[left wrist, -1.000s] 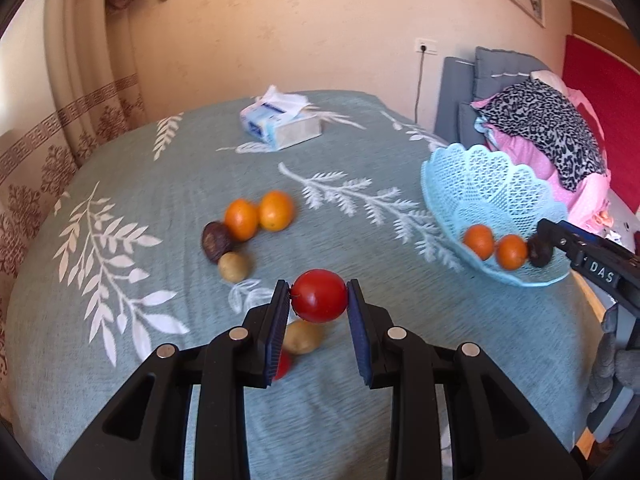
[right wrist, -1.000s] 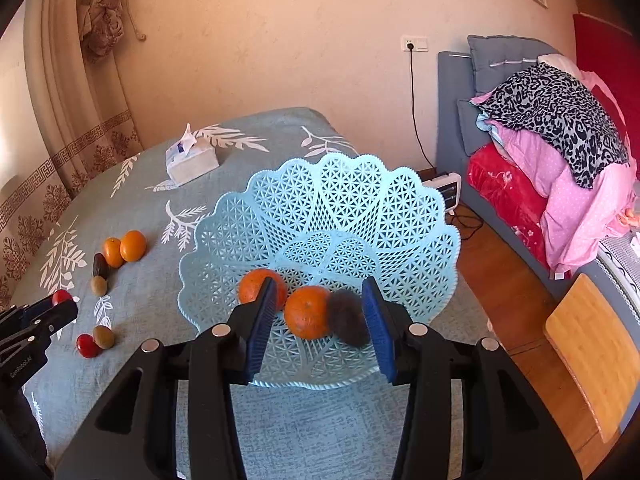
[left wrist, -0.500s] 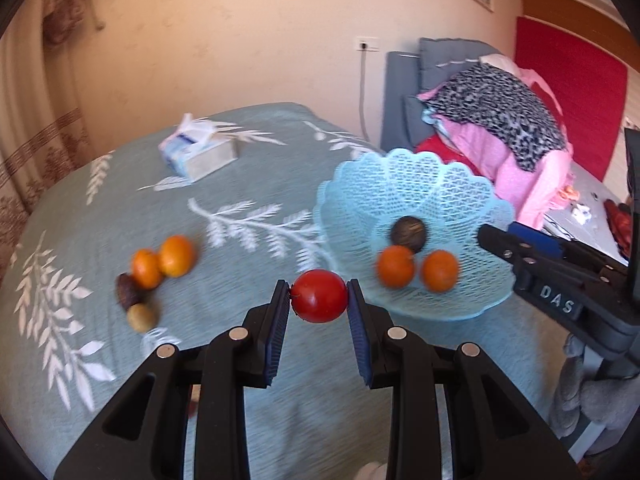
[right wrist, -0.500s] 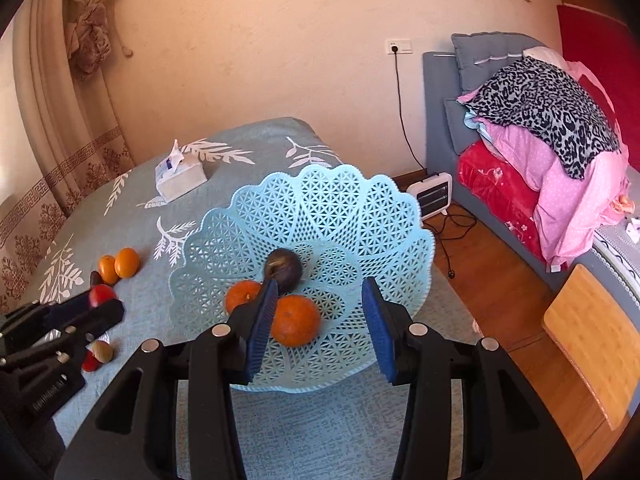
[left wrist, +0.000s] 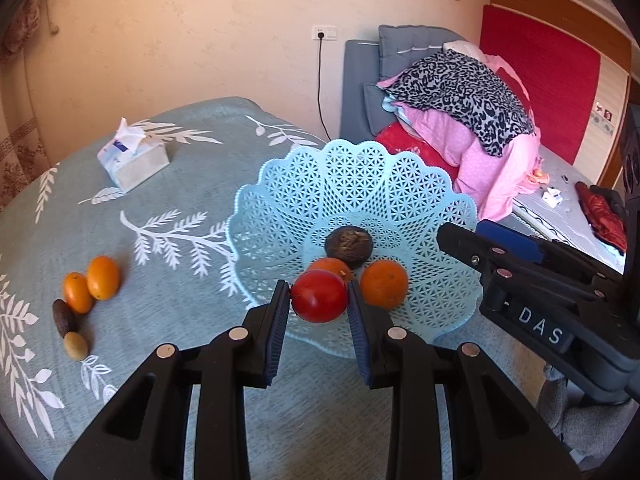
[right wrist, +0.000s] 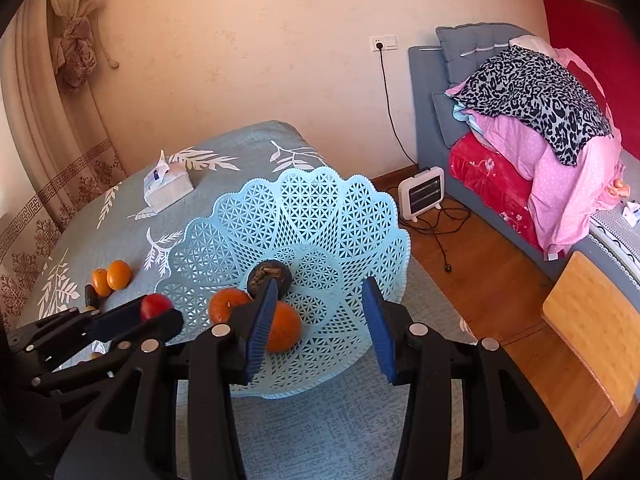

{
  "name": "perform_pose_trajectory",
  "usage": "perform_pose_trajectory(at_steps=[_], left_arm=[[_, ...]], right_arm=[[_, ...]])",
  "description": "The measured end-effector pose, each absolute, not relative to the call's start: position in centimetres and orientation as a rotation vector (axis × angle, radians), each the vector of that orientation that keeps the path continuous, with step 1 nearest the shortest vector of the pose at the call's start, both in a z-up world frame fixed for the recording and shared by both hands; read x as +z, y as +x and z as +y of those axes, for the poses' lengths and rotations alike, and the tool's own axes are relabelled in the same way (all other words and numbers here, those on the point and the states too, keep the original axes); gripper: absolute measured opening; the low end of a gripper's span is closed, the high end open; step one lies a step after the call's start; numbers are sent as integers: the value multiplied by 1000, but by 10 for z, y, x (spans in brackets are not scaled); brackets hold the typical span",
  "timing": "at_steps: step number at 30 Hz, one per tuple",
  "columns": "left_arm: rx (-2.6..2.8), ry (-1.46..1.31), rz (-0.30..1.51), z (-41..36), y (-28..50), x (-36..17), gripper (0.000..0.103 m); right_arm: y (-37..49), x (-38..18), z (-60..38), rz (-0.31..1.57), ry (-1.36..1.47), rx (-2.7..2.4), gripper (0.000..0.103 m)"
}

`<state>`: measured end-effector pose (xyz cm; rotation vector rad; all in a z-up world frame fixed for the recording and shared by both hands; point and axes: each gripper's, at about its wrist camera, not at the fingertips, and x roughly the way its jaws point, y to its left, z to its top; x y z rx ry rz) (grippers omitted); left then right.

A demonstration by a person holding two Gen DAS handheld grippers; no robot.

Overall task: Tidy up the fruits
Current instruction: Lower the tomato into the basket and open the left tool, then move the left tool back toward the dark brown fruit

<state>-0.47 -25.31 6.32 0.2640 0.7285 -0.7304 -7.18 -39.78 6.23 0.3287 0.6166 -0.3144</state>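
My left gripper [left wrist: 319, 300] is shut on a red tomato [left wrist: 319, 295] and holds it over the near rim of the light blue lattice basket [left wrist: 280, 200]. The basket holds two oranges [left wrist: 384, 283] and a dark brown fruit [left wrist: 349, 241]. My right gripper [right wrist: 319, 316] is open and empty, above the basket's near right side [right wrist: 360, 216]. The left gripper [right wrist: 156, 312] with the tomato [right wrist: 155, 306] shows at the left of the right wrist view. Two oranges [left wrist: 103, 277], a dark fruit [left wrist: 64, 317] and a small tan fruit [left wrist: 75, 345] lie on the cloth to the left.
A tissue box [left wrist: 134, 162] stands at the back of the blue-green leaf-print tablecloth [left wrist: 180, 184]. A sofa with piled clothes [left wrist: 460, 92] is to the right. A small heater [right wrist: 422, 196] and cable lie on the wooden floor beyond the table edge.
My left gripper has carried the tomato rightward from the loose fruit to the basket's near rim. My right gripper let go of the dark fruit into the basket and drew back a little.
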Motion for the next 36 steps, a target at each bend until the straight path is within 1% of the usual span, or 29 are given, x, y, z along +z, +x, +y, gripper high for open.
perform_pose_trajectory(at_steps=[2, 3, 5, 6, 7, 12, 14, 15, 18, 27, 36], left_arm=[[-739, 260, 735, -255, -4, 62, 30], [-739, 259, 741, -255, -3, 61, 31], [-734, 251, 748, -255, -2, 59, 37], [-727, 246, 750, -253, -1, 59, 43], [-721, 242, 749, -252, -1, 59, 45], [-694, 224, 749, -241, 3, 62, 47], [-683, 217, 744, -236, 5, 64, 50], [-676, 212, 742, -233, 6, 65, 55], [-656, 198, 734, -226, 9, 69, 60], [-598, 160, 729, -197, 21, 74, 61], [-501, 122, 727, -152, 42, 77, 61]], right_arm=[[-72, 62, -398, 618, 332, -317, 46], [-72, 61, -399, 618, 336, -319, 53], [-73, 62, -399, 608, 341, -328, 61], [-74, 62, -399, 607, 341, -329, 61], [-74, 62, -400, 606, 341, -330, 61], [-74, 63, -400, 602, 343, -333, 61], [-75, 63, -400, 602, 343, -332, 61], [-75, 63, -400, 603, 344, -331, 61], [-74, 63, -398, 603, 343, -323, 61], [-68, 62, -380, 612, 316, -283, 61], [-64, 63, -362, 619, 292, -240, 61]])
